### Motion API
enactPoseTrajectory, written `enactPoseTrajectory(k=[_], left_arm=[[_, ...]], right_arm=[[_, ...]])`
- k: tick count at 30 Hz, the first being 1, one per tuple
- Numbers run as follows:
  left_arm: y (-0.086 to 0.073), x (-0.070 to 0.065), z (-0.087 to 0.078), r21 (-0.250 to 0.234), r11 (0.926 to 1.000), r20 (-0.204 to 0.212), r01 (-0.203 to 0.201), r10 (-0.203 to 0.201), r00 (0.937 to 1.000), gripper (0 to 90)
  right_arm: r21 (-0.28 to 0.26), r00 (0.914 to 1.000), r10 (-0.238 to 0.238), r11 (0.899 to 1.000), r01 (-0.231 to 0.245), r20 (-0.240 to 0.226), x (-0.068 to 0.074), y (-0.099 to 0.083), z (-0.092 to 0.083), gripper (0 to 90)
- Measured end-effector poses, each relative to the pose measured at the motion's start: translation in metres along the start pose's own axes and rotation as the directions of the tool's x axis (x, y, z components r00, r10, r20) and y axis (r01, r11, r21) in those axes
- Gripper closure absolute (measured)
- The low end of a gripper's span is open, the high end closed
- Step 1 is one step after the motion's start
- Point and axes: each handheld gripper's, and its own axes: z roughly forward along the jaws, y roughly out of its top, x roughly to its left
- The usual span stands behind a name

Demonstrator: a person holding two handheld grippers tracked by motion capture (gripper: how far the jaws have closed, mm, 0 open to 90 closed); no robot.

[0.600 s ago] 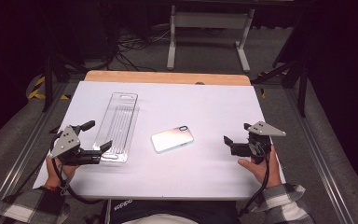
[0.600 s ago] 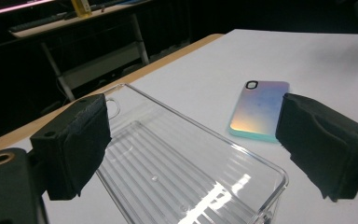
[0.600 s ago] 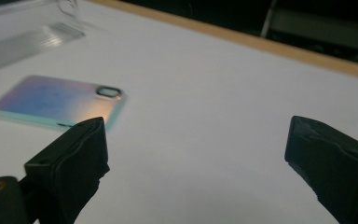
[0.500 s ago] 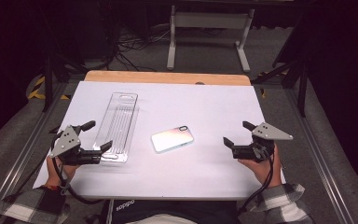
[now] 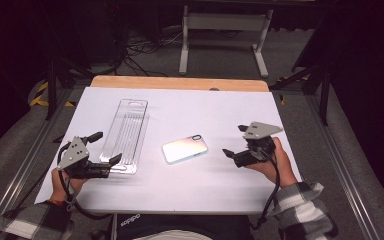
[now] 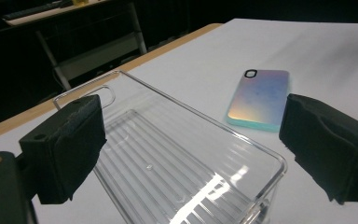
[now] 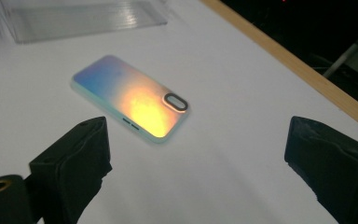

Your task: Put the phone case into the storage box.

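**Dark room, white counter, both grippers spread near a tray and a phone case**

A dim room with cables on the floor and a metal stand at the back surrounds the white-topped counter [image 5: 180,190], which has a wooden edge along its far side. A clear plastic tray [image 5: 126,134] lies on the left part of the counter, its long side running away from the person. Just to its right, apart from it, an iridescent phone case [image 5: 185,148] lies flat with its camera cut-out up, turned slightly askew.

The left gripper [image 5: 100,153] sits at the near end of the tray with its jaws spread wide; in the left gripper view the tray's near corner [image 6: 177,172] lies between the pads, which do not press on it. The right gripper [image 5: 234,141] hovers to the right of the phone case, pointing toward it, jaws wide apart and empty; the right gripper view shows the phone case [image 7: 130,95] just ahead of the jaws, untouched.
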Motion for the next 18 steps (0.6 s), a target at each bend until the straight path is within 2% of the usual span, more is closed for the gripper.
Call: enactPoseTrajectory(k=[3,5,7,8,9,12,13,14,16,17,18], left_arm=[[-0.001,-0.003,0.0,0.006,0.9999,0.002,-0.015,0.015,0.9999,7.7],[-0.001,-0.003,-0.001,0.018,0.9995,0.004,-0.025,0.025,0.9997,7.8],[-0.004,-0.004,-0.002,0.031,0.9994,0.004,-0.015,0.015,0.9999,7.8],[-0.006,-0.004,-0.003,0.032,0.9992,-0.001,-0.022,0.022,0.9998,7.8],[-0.007,-0.006,-0.004,0.036,0.9993,0.005,-0.009,0.008,1.0,7.8],[-0.008,-0.007,-0.005,0.045,0.9989,0.005,-0.017,0.017,0.9999,7.8],[-0.008,-0.008,-0.004,0.052,0.9985,0.011,-0.018,0.018,0.9998,7.8],[-0.009,-0.01,-0.004,0.055,0.9982,0.01,-0.025,0.025,0.9996,7.8],[-0.009,-0.011,-0.004,0.061,0.9978,0.02,-0.025,0.023,0.9995,7.8],[-0.009,-0.011,-0.004,0.062,0.9978,0.02,-0.023,0.022,0.9996,7.8],[-0.009,-0.011,-0.004,0.062,0.9978,0.021,-0.022,0.02,0.9996,7.8]], right_arm=[[0.099,0.9932,-0.091,0.99,0.098,-0.072,-0.001,0.018,0.022,6.3],[0.15,0.9838,-0.12,0.979,0.14,-0.134,-0.001,0.028,0.039,6.2],[0.198,0.9712,-0.147,0.963,0.184,-0.188,-0.001,0.036,0.057,6.4],[0.223,0.9584,-0.167,0.95,0.219,-0.232,-0.001,0.039,0.07,5.5],[0.232,0.9507,-0.184,0.942,0.243,-0.25,-0.001,0.04,0.079,7.1],[0.291,0.9277,-0.236,0.901,0.32,-0.29,0.002,0.043,0.106,7.5],[0.306,0.9199,-0.245,0.89,0.339,-0.307,0.003,0.043,0.111,7.6],[0.32,0.9159,-0.246,0.882,0.347,-0.317,0.004,0.043,0.116,7.9],[0.343,0.8971,-0.254,0.859,0.381,-0.362,0.006,0.044,0.126,9.5],[0.355,0.8894,-0.268,0.844,0.402,-0.371,0.007,0.046,0.132,8.0],[0.363,0.8845,-0.271,0.836,0.412,-0.38,0.008,0.048,0.135,8.2]])
